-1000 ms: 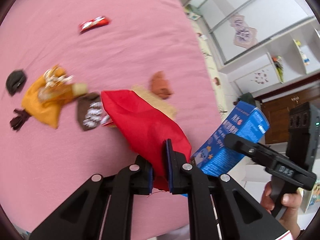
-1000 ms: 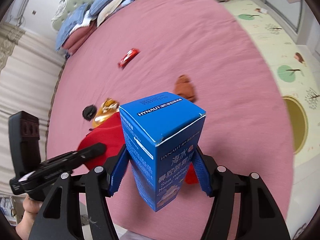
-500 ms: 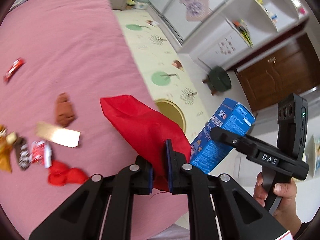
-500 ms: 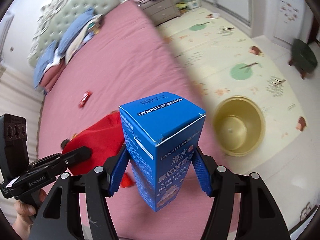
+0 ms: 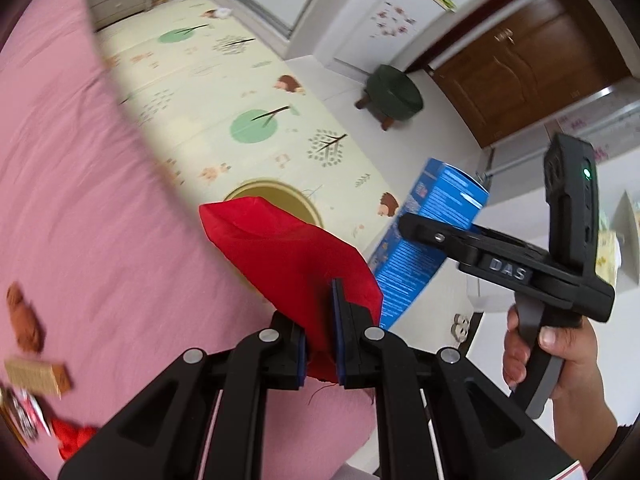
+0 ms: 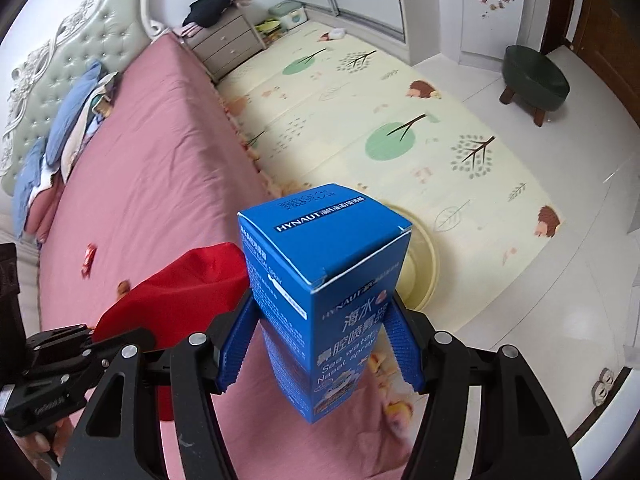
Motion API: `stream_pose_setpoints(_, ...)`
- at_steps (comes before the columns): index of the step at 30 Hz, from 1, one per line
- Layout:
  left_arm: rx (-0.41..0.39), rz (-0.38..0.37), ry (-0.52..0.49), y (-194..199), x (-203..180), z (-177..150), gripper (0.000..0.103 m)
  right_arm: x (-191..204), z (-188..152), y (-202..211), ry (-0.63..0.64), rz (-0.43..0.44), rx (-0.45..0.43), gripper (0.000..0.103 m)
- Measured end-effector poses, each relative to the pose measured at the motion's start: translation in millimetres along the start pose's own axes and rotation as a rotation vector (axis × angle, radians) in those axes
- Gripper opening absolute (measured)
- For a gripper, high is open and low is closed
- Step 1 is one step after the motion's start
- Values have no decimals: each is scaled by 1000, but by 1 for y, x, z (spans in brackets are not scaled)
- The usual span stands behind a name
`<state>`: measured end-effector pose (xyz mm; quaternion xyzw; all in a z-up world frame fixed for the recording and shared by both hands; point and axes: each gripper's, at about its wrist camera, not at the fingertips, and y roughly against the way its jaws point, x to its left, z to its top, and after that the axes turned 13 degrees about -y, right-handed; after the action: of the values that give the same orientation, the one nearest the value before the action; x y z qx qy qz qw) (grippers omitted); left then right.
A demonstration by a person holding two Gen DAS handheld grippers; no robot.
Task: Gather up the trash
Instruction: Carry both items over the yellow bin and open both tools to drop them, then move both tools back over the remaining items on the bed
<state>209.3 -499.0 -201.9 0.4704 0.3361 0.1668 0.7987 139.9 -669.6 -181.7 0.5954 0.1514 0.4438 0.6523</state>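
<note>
My left gripper (image 5: 320, 312) is shut on a red cloth (image 5: 288, 252), which sticks up and forward from the pads and hides part of a round yellow bin (image 5: 294, 200) on the floor mat. Between the blue pads of my right gripper (image 6: 320, 336) stands a blue nasal-spray box (image 6: 324, 276), gripped at its sides; the same box (image 5: 432, 236) shows in the left wrist view beside the cloth. The yellow bin (image 6: 420, 268) sits just behind the box, mostly hidden. Both grippers hang over the bed's edge by the bin.
The pink bed (image 6: 152, 184) carries more litter: a brown lump (image 5: 24, 320), a cardboard strip (image 5: 36, 376), a wrapper (image 5: 24, 420), red scraps (image 5: 74, 438), a red wrapper (image 6: 88, 258). A green stool (image 6: 534, 78) stands on the tiled floor, a nightstand (image 6: 224, 42) by the headboard.
Both grippers have swept sideways from over the bed's litter to the bed's edge, carrying cloth and box. The yellow bin has come into view and now lies close under them.
</note>
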Motion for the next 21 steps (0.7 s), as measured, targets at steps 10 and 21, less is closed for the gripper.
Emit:
stream_pose_setpoints(10,-16,110,-63,-6,-1,27,93,-32,26,0,-52,-62,-58,71)
stream_pose_setpoints(21,-25,160,121,33,37,-44,93,21,-12,0,2,60,6,71)
